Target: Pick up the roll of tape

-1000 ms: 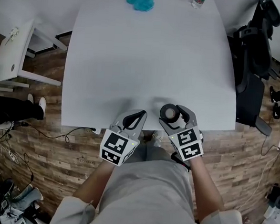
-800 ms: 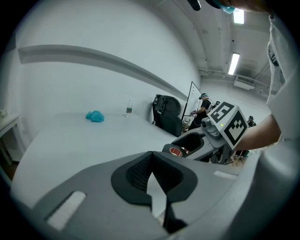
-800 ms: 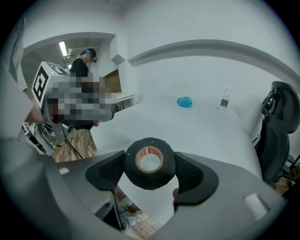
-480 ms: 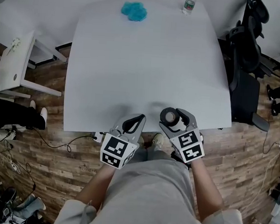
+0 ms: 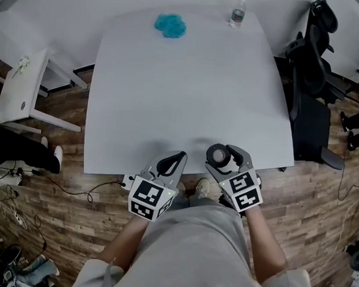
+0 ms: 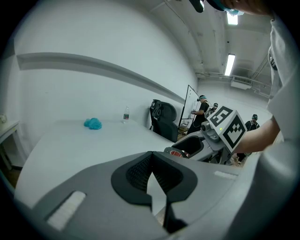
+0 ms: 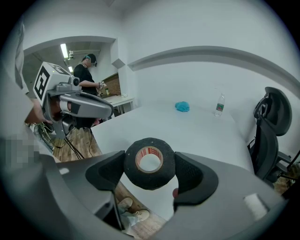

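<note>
Right gripper view: your right tool (image 7: 150, 169) clamps the black tape roll (image 7: 150, 182) across its outer rim; it looks light, stiff and grippy. Your left tool (image 6: 151, 176) sits closed, empty.

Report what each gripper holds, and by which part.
The right gripper clamps the roll of tape by opposite sides of its black outer face. The left gripper is shut, holding nothing.

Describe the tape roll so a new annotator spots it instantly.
Find the big white table and go to its near edge, where the person holds two grippers. The roll of tape sits clamped between the jaws of the right gripper, off the tabletop. It is a small black ring with a pale, red-printed core; the blue bundle and clear bottle are at the far edge.
</note>
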A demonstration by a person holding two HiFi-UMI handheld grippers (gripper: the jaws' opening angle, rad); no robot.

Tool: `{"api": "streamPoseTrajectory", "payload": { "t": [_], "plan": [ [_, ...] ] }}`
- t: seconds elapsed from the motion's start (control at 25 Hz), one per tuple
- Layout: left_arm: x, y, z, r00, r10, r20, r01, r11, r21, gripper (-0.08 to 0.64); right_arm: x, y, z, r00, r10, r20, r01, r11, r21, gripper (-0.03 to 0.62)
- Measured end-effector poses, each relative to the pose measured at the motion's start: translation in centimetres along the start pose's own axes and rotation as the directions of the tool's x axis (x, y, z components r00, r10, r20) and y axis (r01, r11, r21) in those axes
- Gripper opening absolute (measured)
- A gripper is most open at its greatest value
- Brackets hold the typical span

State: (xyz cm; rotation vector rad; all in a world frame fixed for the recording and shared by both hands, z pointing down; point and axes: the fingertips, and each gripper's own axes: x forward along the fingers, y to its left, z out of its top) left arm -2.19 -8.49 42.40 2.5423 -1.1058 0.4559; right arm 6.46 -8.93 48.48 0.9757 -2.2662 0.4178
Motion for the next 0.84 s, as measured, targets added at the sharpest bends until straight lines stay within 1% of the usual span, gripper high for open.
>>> {"api": "streamPoseTrajectory", "payload": {
  "t": [0.28, 0.56, 0.84],
  "plan": [
    [0.0, -0.4, 0.5, 1.000, 0.001, 0.003, -0.001, 1.000, 0.005, 0.020, -0.7, -0.1, 0.5, 1.000, 0.012, 0.005, -0.012, 1.000, -0.014, 0.337],
    [-0.1, -0.4, 0.2, 1.000, 0.005, -0.003, -0.005, 1.000, 0.009, 0.020, -1.0, 0.3, 0.9, 1.000, 0.021, 0.016, -0.020, 0.999, -0.026, 0.338],
    [-0.6, -0.5, -0.1, 1.000, -0.003, -0.016, 0.003, 1.000, 0.008, 0.020, -1.0, 1.2, 0.6, 0.999, 0.031, 0.011, -0.031, 0.999, -0.012, 0.337]
  ]
}}
